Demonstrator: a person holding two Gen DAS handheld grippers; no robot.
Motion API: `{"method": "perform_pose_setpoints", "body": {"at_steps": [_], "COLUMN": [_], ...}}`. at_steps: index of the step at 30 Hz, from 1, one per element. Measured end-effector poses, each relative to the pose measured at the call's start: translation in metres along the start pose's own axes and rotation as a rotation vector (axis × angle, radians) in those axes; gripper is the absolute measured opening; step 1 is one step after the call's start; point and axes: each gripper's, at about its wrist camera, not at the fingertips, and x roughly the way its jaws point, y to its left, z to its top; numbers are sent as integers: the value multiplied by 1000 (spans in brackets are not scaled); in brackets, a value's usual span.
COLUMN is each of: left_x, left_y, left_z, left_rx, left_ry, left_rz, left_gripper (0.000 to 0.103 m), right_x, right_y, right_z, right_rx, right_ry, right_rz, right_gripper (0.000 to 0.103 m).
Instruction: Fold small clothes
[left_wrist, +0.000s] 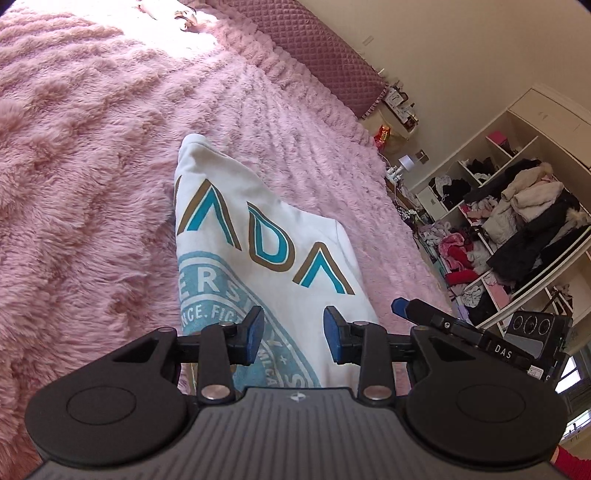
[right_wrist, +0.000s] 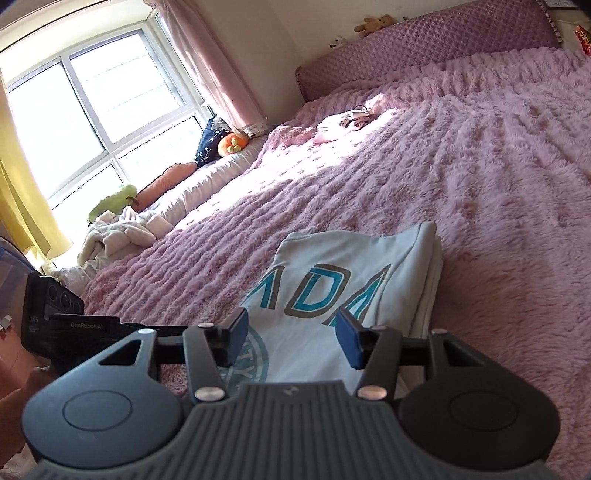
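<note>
White sweatshirt (left_wrist: 266, 236), folded, printed side up, lying on pink fluffy bed cover (left_wrist: 92, 184). Left gripper (left_wrist: 293, 334) above its near end, blue fingers (left_wrist: 255, 332) apart, gripping nothing. Right gripper (right_wrist: 291, 336) likewise spread, empty, just beside.

You have strong daylight from the window (right_wrist: 92, 110), which is blown out to white in the right wrist view. A sunny patch glares on the pink blanket (right_wrist: 480, 166) near the headboard (right_wrist: 424, 48). Both views bend strongly at the edges, with dark corners. The wardrobe shelves (left_wrist: 509, 229) look a little soft and curved.
</note>
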Motion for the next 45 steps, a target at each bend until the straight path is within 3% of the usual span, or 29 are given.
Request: {"method": "perform_pose_setpoints", "body": {"at_steps": [3,6,17,18,22,26,32,35,40,45], "left_x": [6,16,27,26,21,7,-21,-34,-47,-54], "left_y": [-11,-11,12,9,-11,-42,-88,-101,-117,-114], "left_z": [-14,-25,-37,-36,-30,-28,-40,-51,-73,-92], "left_rx": [36,61,-2,-3,11,62,140,154,225,214], "left_ry": [14,27,50,52,48,24,-12,-26,-46,-19], "left_rz": [1,49,74,83,117,215,375,422,597,627], "left_gripper": [39,39,35,36,48,58,70,73,75,77], "right_x": [9,19,39,38,32,10,-28,-43,-62,-71], "right_y": [-3,-10,-30,-27,-14,11,62,85,110,124], "right_z": [-12,-24,-42,-40,-32,-24,-20,-27,-49,-74], "right_rx": [8,13,102,107,133,100,-19,-77,-117,-125], "right_ry": [37,62,85,88,99,64,14,6,29,61], "right_rz": [-34,-73,-124,-134,-138,-190,-352,-426,-501,-510], "right_gripper": [50,49,40,41,60,63,74,78,79,79]}}
